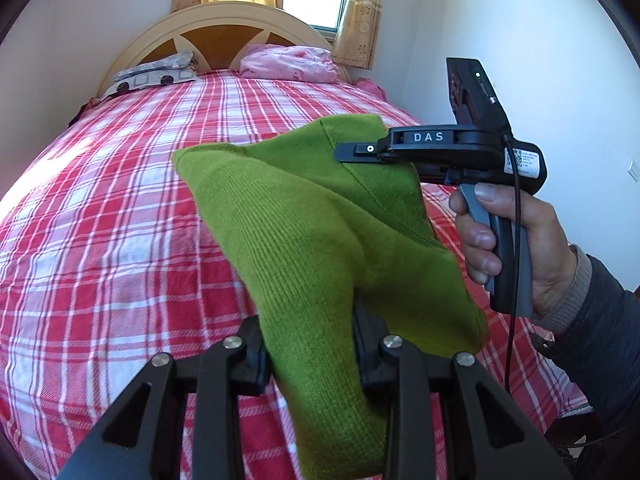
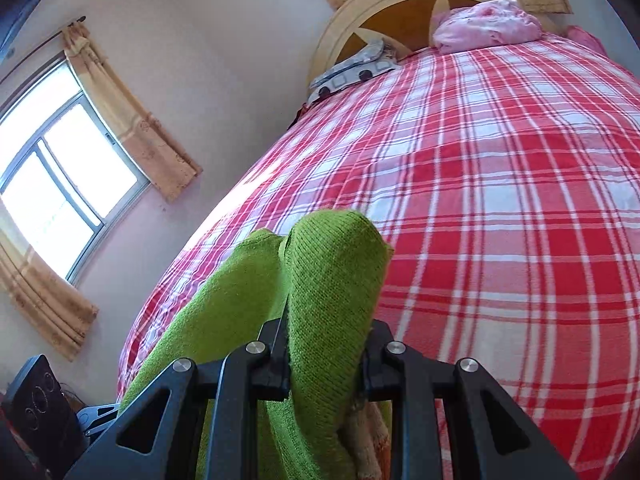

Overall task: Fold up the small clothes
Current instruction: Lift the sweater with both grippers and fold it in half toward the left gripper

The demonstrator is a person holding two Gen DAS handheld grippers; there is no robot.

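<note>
Count from my position over the bed (image 1: 120, 200), one bed with one red-and-white plaid cover. One green knit garment (image 1: 304, 216) above it. Two grippers of mine: left gripper (image 1: 312, 344), right gripper (image 1: 348, 152). One hand (image 1: 516, 248) of mine visible, on the right one's handle. At the bed's head: one headboard (image 1: 216, 36), one pink bundle (image 1: 288, 64), one grey patterned pillow (image 1: 152, 74). Two windows (image 2: 60, 184), one behind the headboard, one on the side wall. One black speaker (image 2: 40, 404) beside the bed's near corner.
</note>
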